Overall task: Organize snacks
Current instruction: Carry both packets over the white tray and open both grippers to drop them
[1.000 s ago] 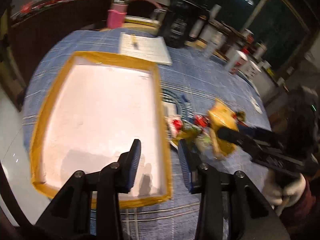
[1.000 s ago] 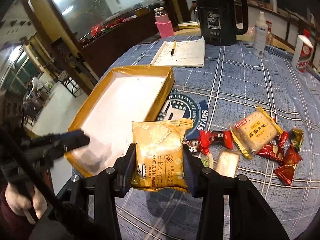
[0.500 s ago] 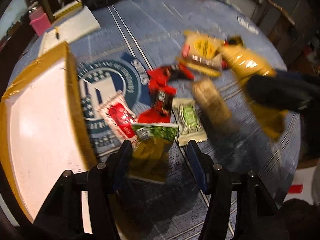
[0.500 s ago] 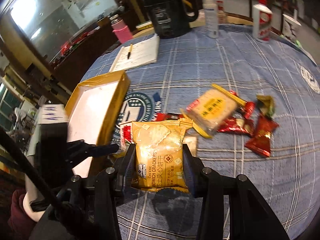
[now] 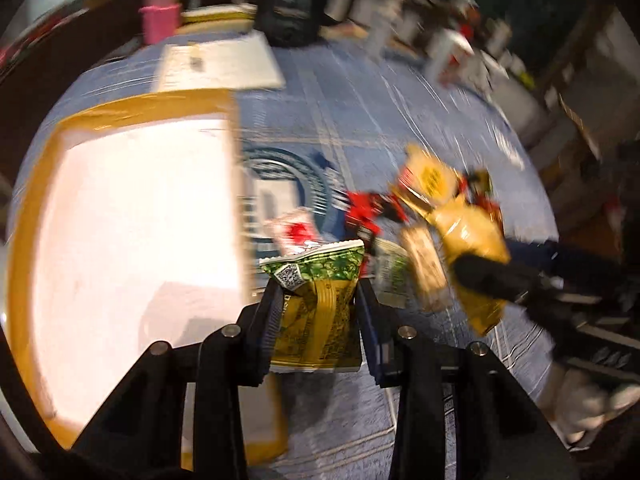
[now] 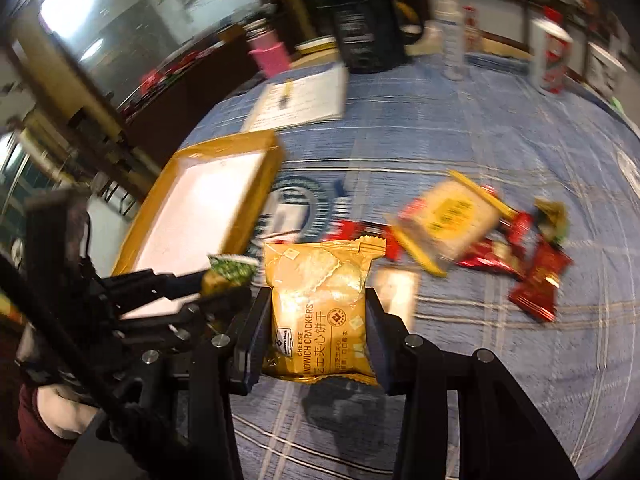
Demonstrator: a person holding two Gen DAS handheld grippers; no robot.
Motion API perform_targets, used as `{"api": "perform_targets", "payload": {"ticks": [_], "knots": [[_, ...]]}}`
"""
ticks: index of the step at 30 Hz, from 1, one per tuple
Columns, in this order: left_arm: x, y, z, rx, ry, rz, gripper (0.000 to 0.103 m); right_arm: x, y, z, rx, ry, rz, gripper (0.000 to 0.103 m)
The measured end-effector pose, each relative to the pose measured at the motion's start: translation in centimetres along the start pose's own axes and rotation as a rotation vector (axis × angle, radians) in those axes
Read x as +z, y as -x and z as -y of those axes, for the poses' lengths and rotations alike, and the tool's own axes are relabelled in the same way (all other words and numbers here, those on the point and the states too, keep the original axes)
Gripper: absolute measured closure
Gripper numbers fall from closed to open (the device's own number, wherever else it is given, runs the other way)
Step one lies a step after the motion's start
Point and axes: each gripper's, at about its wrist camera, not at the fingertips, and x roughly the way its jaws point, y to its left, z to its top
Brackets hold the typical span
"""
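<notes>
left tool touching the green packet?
Touching. The left wrist view shows the left tool with both fingers pressed against the sides of the green packet, held off the table.

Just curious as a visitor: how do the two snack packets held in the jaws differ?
The left gripper holds a green packet, crumpled, with a QR code. The right gripper holds a cracker packet, golden-orange, smoother and puffier, printed "Cheese Sandwich Crackers". Both sit upright, pinched at the sides.

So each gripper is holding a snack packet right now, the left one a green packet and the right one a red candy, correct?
Not quite. The right gripper is shut on the yellow cheese sandwich crackers packet, not a red candy; the right wrist view shows it. The red candies lie on the tablecloth. The left gripper does hold the green packet.
</notes>
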Motion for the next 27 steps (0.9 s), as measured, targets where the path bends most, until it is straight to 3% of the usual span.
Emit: {"api": "perform_targets", "payload": {"ticks": [6,11,20,24,27], "knots": [[-1.7,3.7,-8.2,0.160,0.170,0.033,0.064,1.4,-2.8,-7.9,0.106,0.164,-0.049,0.060],[-2.9,3.3,-13.7,0.231,0.275,-0.003,0.064,1.3,-7.7,-14.1,0.140,0.263,-0.129,0.060],[-4.0,2.2,-16.3,0.222,0.294,-0.050,0.060,0.4,-13.7,-17.6,0.098,0.271,-0.216,0.060],[-3.7,2.9,-17.3,0.213,0.315,-0.039,0.044,0.6,-14.1,-17.7,0.095,0.252,-0.214,0.059],[-3.0,3.7,-17.2,0.224,0.315,-0.018,0.037,0.7,-13.8,-17.7,0.114,0.236,-0.197,0.058]]}}
